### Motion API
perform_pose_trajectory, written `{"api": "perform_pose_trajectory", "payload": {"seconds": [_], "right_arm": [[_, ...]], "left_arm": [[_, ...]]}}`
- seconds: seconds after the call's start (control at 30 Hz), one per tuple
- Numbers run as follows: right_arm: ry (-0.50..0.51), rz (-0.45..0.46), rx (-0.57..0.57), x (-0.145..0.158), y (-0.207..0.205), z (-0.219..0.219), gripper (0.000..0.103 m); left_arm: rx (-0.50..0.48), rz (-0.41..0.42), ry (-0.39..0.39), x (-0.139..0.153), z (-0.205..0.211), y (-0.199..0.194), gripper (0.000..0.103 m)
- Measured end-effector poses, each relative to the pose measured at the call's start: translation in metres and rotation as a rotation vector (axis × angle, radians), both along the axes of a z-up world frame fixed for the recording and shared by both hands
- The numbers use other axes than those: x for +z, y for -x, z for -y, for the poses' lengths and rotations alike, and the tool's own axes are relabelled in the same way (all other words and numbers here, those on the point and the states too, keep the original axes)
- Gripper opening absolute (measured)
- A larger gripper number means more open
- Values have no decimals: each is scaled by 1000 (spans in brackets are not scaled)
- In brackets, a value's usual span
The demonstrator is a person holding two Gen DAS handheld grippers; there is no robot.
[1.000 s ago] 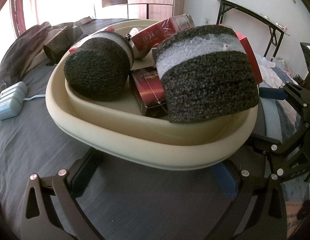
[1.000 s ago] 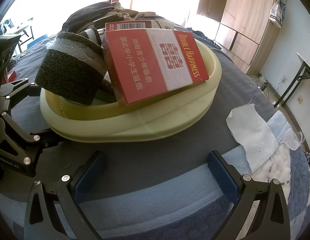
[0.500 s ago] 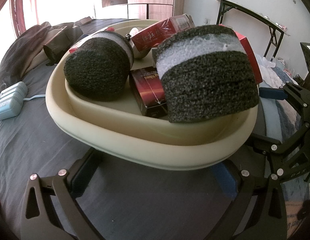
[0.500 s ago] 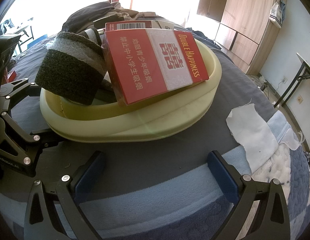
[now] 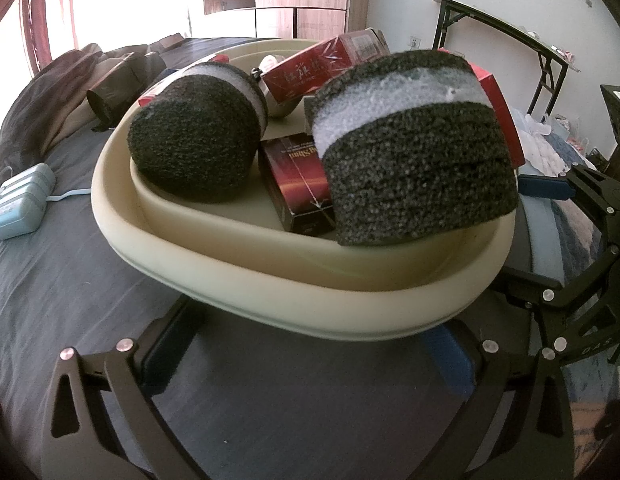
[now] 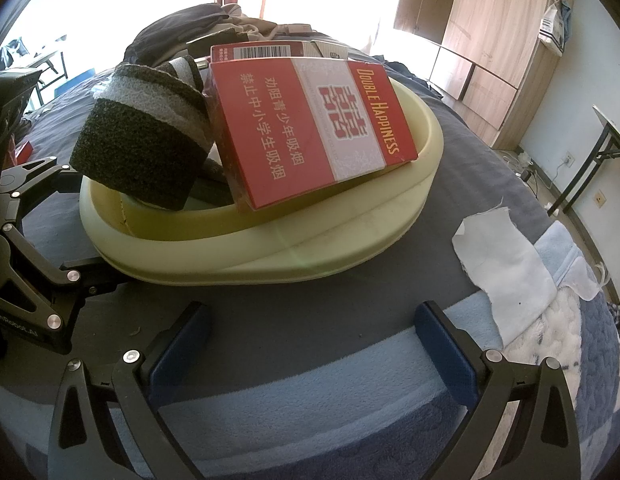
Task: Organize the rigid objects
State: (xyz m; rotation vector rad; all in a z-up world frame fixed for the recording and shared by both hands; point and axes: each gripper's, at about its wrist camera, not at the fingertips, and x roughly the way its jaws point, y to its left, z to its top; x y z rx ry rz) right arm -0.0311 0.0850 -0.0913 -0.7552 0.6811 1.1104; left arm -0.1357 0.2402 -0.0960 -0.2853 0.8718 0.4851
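We see a cream oval plastic basin (image 5: 270, 300). In it, two black foam blocks, near right (image 5: 422, 168) and far left (image 5: 194, 152), each with a white foam band. Between them a dark maroon glossy pack (image 5: 298, 180). The big flat carton (image 6: 310, 132) is red with a white centre panel, gold lettering and a barcode strip. The bedsheet (image 5: 70, 280) is dark grey; our gripper pads (image 6: 446, 356) are blue on black frames.

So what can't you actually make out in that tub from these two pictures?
- Metal object: left view, mostly hidden behind the foam rolls and a red box; unidentifiable.
- Dark box: left view, label partly covered by the big foam roll.
- Tub floor: right view, blocked by the Double Happiness box.
- Left fingers: tips tucked under the tub rim.
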Motion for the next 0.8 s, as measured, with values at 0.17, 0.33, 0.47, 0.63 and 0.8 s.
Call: {"api": "perform_pose_trajectory", "payload": {"seconds": [0.17, 0.33, 0.47, 0.63, 0.8], "right_arm": [[0, 0, 0, 0, 0, 0, 103], [0, 0, 0, 0, 0, 0, 103], [0, 0, 0, 0, 0, 0, 103], [0, 0, 0, 0, 0, 0, 103], [0, 0, 0, 0, 0, 0, 103]], "left_arm": [[0, 0, 0, 0, 0, 0, 103], [0, 0, 0, 0, -1, 0, 103], [0, 0, 0, 0, 0, 0, 103], [0, 0, 0, 0, -1, 0, 103], [0, 0, 0, 0, -2, 1, 103]]}}
